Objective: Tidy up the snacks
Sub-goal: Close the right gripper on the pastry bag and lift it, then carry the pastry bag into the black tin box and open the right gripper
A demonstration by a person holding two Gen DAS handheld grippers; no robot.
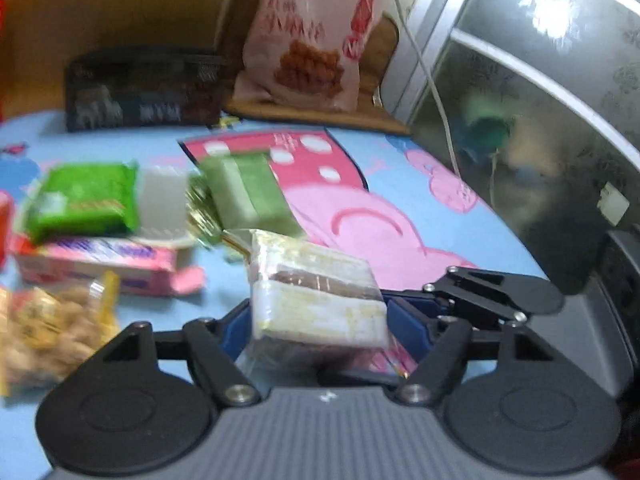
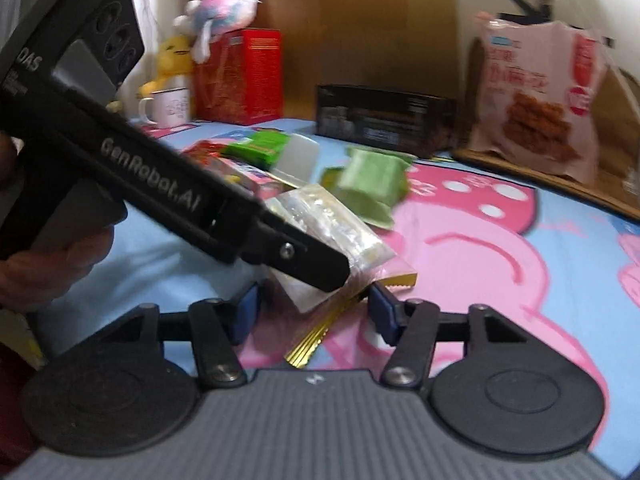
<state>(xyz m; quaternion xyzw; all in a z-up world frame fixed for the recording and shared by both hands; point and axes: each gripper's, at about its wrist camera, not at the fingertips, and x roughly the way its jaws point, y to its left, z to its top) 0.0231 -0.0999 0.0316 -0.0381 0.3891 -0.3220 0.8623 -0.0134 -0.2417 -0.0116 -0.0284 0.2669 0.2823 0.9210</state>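
My left gripper [image 1: 318,320] is shut on a clear-wrapped white and brown layered cake [image 1: 316,292], held above the blue cartoon mat [image 1: 460,220]. In the right wrist view the left gripper's black body [image 2: 160,188] crosses from the upper left, its tip [image 2: 320,268] on the same wrapped cake [image 2: 340,232]. My right gripper [image 2: 314,312] is open, its blue pads [image 2: 382,312] on either side of the cake's gold-edged wrapper end. A green wrapped cake [image 1: 248,192] lies beyond, also in the right wrist view [image 2: 372,188].
At left lie a green packet [image 1: 84,200], a pink box [image 1: 100,264] and a bag of peanuts [image 1: 44,336]. A black box [image 1: 144,88] and a pink snack bag [image 1: 308,36] stand at the back. A red box [image 2: 240,76], white mug [image 2: 170,108] and plush toys [image 2: 224,4] are far left.
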